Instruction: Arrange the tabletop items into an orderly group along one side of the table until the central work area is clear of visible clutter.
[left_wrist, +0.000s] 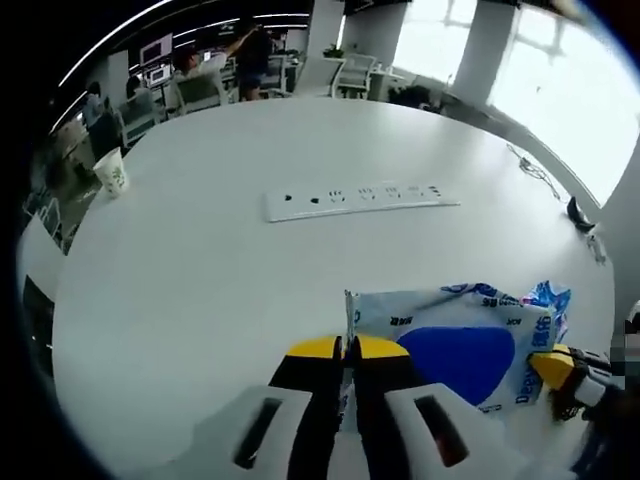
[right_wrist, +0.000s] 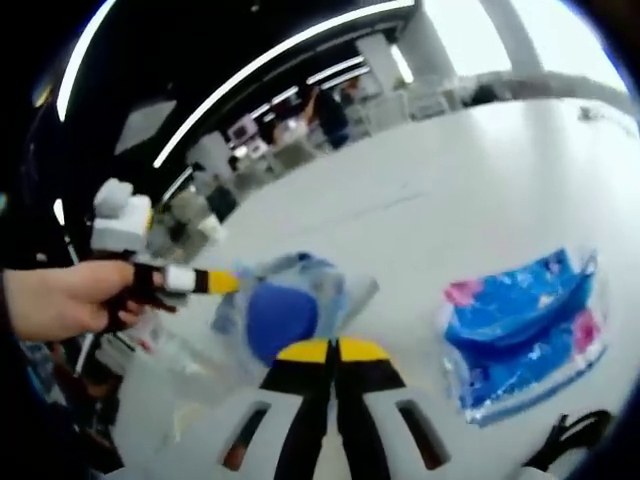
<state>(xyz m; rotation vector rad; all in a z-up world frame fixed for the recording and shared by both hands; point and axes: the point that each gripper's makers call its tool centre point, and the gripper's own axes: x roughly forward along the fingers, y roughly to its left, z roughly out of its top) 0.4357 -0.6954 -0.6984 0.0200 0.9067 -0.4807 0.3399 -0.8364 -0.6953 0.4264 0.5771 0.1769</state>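
Both grippers clamped on crinkly wet-wipe pack (left_wrist: 455, 345): left gripper (left_wrist: 345, 347) at its edge, right gripper (right_wrist: 333, 350) opposite. Broad white round table (left_wrist: 220, 270) open beyond power strip (left_wrist: 360, 200).

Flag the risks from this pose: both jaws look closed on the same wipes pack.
1. Both grippers seem to pinch the wipes pack: left gripper at its edge, right gripper at another. Pulling apart could tear or drop it.
2. The blue tissue pack lies close beside the right gripper; a swing could knock it.
3. The power strip sits mid-table; dragging the pack across could snag it.
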